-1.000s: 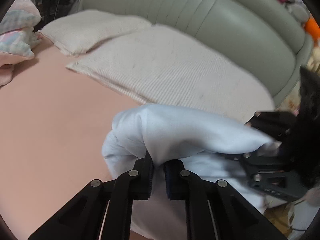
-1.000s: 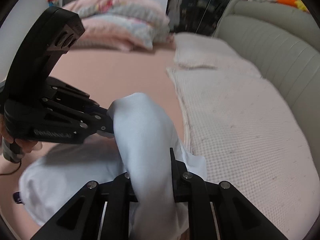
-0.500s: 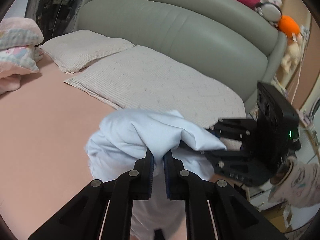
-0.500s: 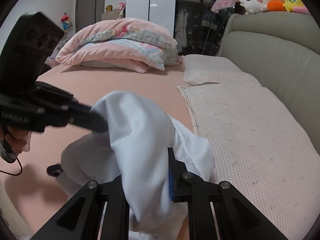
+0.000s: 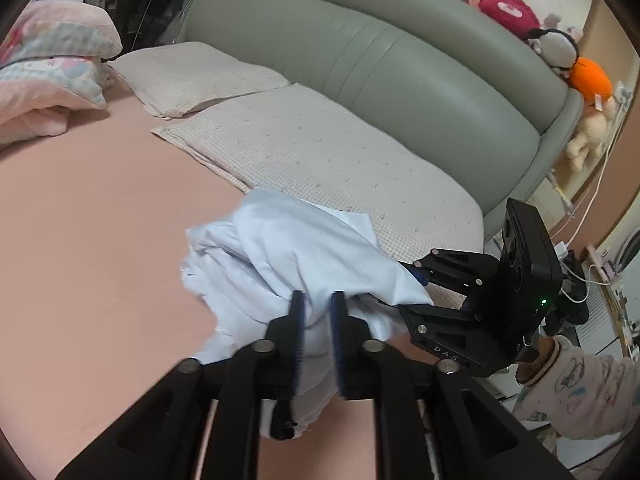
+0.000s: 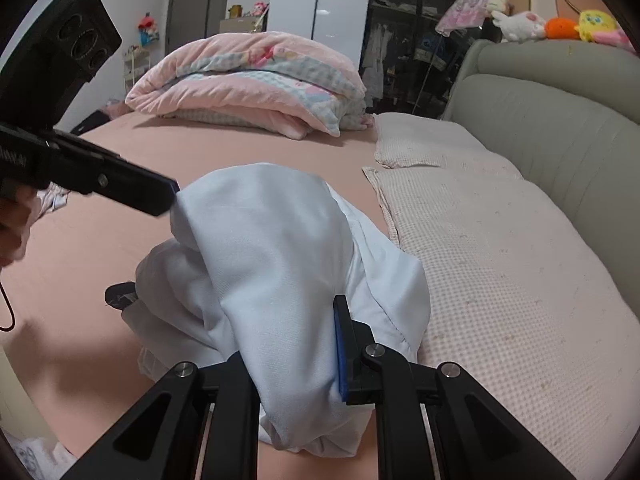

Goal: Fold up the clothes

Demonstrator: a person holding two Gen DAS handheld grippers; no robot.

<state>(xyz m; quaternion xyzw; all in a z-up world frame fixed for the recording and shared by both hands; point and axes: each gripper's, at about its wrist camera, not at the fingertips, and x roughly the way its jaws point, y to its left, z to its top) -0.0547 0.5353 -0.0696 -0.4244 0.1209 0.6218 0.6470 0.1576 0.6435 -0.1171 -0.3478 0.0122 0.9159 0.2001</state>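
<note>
Pale blue garment (image 5: pixel 304 256) bunched above pink bed (image 5: pixel 100 240), near pillows. Left gripper (image 5: pixel 317 312) and right gripper (image 6: pixel 296 344) both pinch cloth. Soft, light, floppy; best gripped at edges.

We see a pink bed sheet (image 5: pixel 100 240) spread wide, with two checked pillows (image 6: pixel 500 264) lying along its right side against a grey-green padded headboard (image 5: pixel 380 72). At the far end sits a folded pink quilt (image 6: pixel 248 80). Stuffed toys (image 6: pixel 560 26) line the headboard top, and a dark wardrobe (image 6: pixel 416 40) stands beyond the bed.
</note>
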